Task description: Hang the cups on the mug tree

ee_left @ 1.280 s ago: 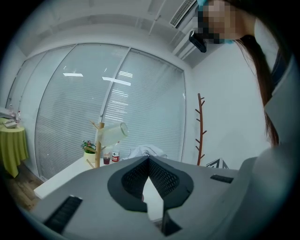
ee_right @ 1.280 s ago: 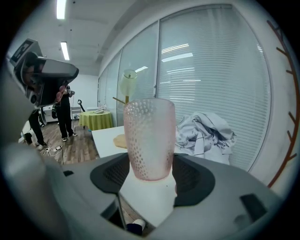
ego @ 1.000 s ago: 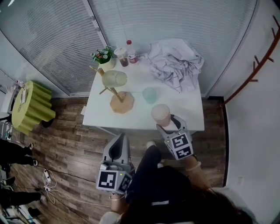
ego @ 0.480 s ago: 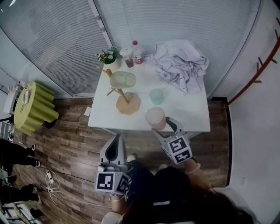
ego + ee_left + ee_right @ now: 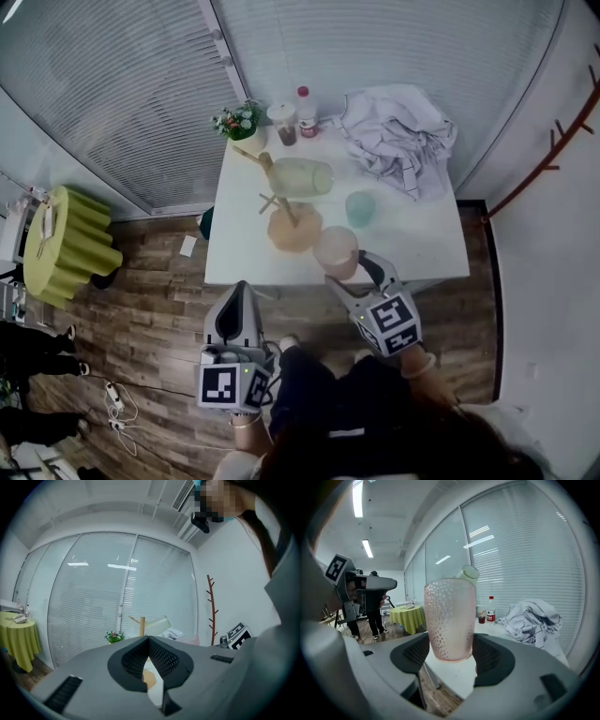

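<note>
Pink dimpled translucent plastic cup (image 5: 450, 620) clamped upright between right gripper (image 5: 451, 656) fingers (image 5: 490, 658), above near edge of white tabletop (image 5: 422, 246). Wooden mug tree (image 5: 286, 202) seen just beyond cup, leftward; right hand judged nearer. Left gripper (image 5: 149, 641) fingers pressed together, nothing held

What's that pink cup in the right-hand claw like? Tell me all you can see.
The pink cup is a tall, translucent tumbler, its wall covered in small raised dots. No handle shows. It stands upright, clamped near its base by the right gripper, a dark pad on each side, over the near edge of the white table.
</note>
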Available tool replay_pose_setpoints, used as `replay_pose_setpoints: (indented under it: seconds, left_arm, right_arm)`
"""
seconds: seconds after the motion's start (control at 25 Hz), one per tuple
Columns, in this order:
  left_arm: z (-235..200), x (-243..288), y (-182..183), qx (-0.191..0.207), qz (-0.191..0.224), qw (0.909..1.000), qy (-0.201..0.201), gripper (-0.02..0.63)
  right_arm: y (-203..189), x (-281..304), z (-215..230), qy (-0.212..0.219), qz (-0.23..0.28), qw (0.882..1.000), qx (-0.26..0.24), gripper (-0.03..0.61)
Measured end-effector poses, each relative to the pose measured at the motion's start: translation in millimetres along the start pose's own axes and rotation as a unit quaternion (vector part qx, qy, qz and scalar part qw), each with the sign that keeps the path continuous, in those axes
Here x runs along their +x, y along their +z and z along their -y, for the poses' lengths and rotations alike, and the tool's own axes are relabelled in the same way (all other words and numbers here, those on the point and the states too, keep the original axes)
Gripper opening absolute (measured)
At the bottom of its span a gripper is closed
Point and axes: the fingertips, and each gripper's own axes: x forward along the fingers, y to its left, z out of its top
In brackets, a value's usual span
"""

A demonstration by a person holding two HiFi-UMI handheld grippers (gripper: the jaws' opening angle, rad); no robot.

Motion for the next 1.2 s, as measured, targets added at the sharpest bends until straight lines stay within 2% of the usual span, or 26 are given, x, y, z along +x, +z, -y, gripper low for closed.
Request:
replay_pose_setpoints:
  seconds: [0.4,0.64,0.88,1.2]
  left_arm:
    - [-71,12,11,0.011,-0.013,0.9978,-0.065,0.0]
    - [-102,11,10,0.009,-0.031,0.9939,-0.106,0.0]
    - [-122,13,7,0.004,-0.032,0.9915,-0.126,0.0]
    - [-120,28,4,-0.005,-0.034,0.991,-0.129,0.0]
  right_arm:
    - [17,34,-42,-0.069,-0.013,0.997,0.031,0.295]
    - [26,51,-65,-0.101,-0.015,0.992,0.078,0.295]
    - [28,64,-88,-0.097,-0.016,0.988,0.121,0.295]
    - [30,78,-91,-0.071,-0.026,0.99,0.117,0.295]
